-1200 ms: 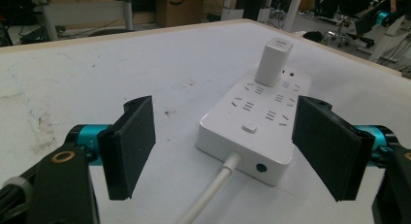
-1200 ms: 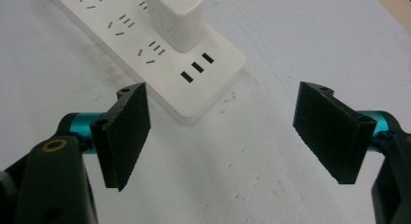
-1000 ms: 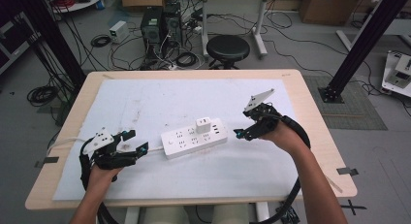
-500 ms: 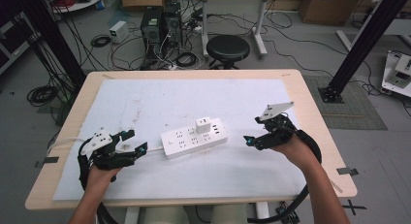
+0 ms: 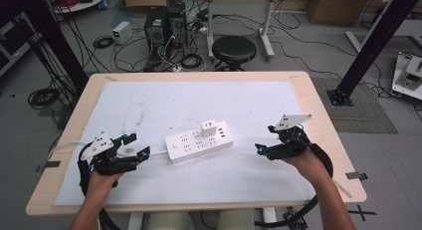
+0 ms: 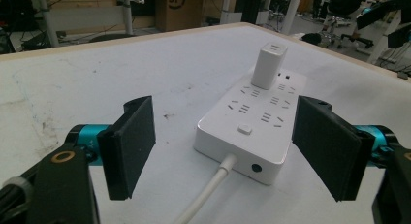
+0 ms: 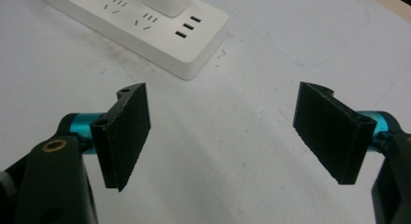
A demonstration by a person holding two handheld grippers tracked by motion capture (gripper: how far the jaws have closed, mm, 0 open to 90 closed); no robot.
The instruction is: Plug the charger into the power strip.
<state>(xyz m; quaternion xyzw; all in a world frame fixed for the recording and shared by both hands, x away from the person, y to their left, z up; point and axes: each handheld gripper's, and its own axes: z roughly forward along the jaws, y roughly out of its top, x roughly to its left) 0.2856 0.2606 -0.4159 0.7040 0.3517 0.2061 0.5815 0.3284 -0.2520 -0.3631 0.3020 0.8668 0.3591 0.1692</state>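
Note:
A white power strip lies in the middle of the white mat, with a white charger block plugged into its top. In the left gripper view the strip and its charger sit just ahead, the cord running back between the jaws. My left gripper rests left of the strip, open and empty. My right gripper is right of the strip, open with nothing between its jaws. The right gripper view has the strip's end at the top left.
The white mat covers most of the wooden table. Behind the table stand a black stool, computer cases and loose cables on the floor. A black frame post rises at the right.
My right gripper has drawn back to the right and toward the front edge, away from the power strip. The left gripper and the strip have stayed put.

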